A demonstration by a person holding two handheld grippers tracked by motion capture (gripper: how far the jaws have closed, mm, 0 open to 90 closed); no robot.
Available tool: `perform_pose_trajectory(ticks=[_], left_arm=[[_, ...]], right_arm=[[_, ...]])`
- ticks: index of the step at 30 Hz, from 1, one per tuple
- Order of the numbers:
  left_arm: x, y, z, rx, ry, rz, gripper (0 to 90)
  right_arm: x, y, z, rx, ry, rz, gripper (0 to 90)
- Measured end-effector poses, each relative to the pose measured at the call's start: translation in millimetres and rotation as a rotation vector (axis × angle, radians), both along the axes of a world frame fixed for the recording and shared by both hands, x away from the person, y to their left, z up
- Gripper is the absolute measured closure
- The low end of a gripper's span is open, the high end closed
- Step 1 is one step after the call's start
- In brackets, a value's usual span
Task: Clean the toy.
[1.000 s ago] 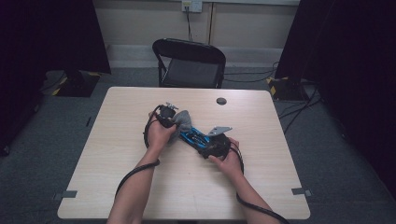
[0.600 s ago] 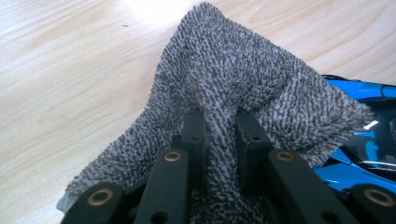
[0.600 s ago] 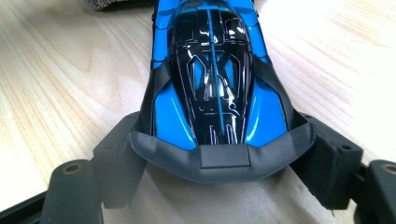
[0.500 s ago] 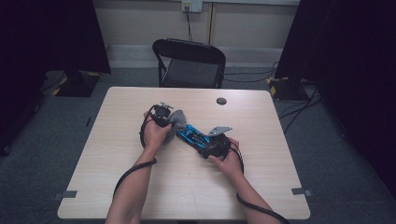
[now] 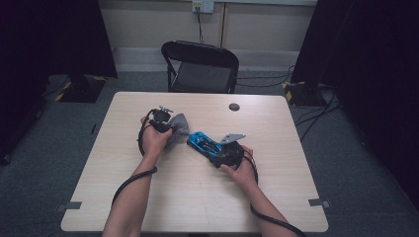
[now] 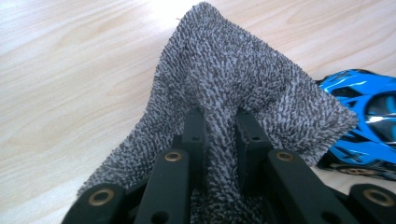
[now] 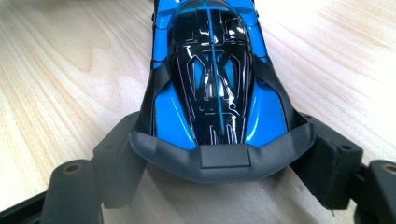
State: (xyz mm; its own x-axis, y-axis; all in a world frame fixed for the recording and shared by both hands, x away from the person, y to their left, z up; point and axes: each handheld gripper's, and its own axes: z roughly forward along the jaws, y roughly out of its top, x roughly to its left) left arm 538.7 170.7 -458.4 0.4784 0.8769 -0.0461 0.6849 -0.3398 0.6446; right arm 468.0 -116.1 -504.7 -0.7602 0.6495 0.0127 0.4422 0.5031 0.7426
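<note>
Left gripper (image 5: 165, 123) is held over the left-centre of the worktop (image 5: 163, 197), clamped on a grey cloth (image 6: 243, 93). In the left gripper view the fingers (image 6: 194, 135) are seen narrow, with a ridge of cloth pinched between them — the rest of the cloth is draped forward and down to the wood. In the high view the cloth (image 5: 179, 127) is seen bunched just right of the left hand (image 5: 154, 140).

Right gripper (image 5: 222, 152) is set near the worktop's middle, gripped by the right hand (image 5: 242, 170). A blue toy car (image 5: 203, 143) is held at its rear end; in the right gripper view the car (image 7: 212, 84) is seen pointing away from the camera, its dark rear bumper sitting between the fingers (image 7: 322, 158), which are spread wide to the car's width and pressed against both sides. The car's wheels appear to be on or just above the wood — which cannot be told.

Cloth and car are just beside each other: in the left gripper view the car's blue body (image 6: 369, 121) is seen at the cloth's right edge, touching or nearly so.

A small dark round disc (image 5: 234, 106) is seen on the far side of the worktop, well apart from both. A black folding chair (image 5: 200, 66) is placed behind the far edge.
</note>
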Motion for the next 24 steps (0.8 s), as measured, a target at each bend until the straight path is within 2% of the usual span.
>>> perform_pose_trajectory(ticks=[2, 5, 8, 13, 19, 22, 24], left_arm=[[-2.9, -1.3, 5.1, -0.018, -0.012, -0.005, 76.9], [-6.7, -4.0, 14.1, -0.017, -0.026, -0.033, 76.9], [-12.0, -10.1, 24.0, -0.034, -0.045, -0.057, 76.9], [-22.8, -26.1, 34.8, -0.046, -0.053, -0.117, 76.9], [-34.9, -48.8, 32.5, -0.060, -0.049, -0.187, 77.0], [-40.6, -62.8, 29.5, -0.047, -0.055, -0.230, 77.1], [-43.7, -71.1, 28.0, -0.052, -0.054, -0.248, 77.1]], right_arm=[[0.0, 0.0, 0.0, 0.000, 0.000, 0.000, 24.5], [0.0, 0.0, 0.0, -0.001, 0.000, 0.000, 24.6], [0.0, 0.0, 0.0, 0.000, 0.000, 0.000, 24.5], [0.1, 0.0, 0.0, 0.000, -0.001, 0.001, 24.5], [0.0, -0.1, 0.0, -0.001, 0.000, 0.001, 24.5], [0.1, -0.1, 0.0, -0.001, 0.000, 0.001, 24.6], [0.1, -0.1, 0.0, -0.001, -0.001, 0.001, 24.6]])
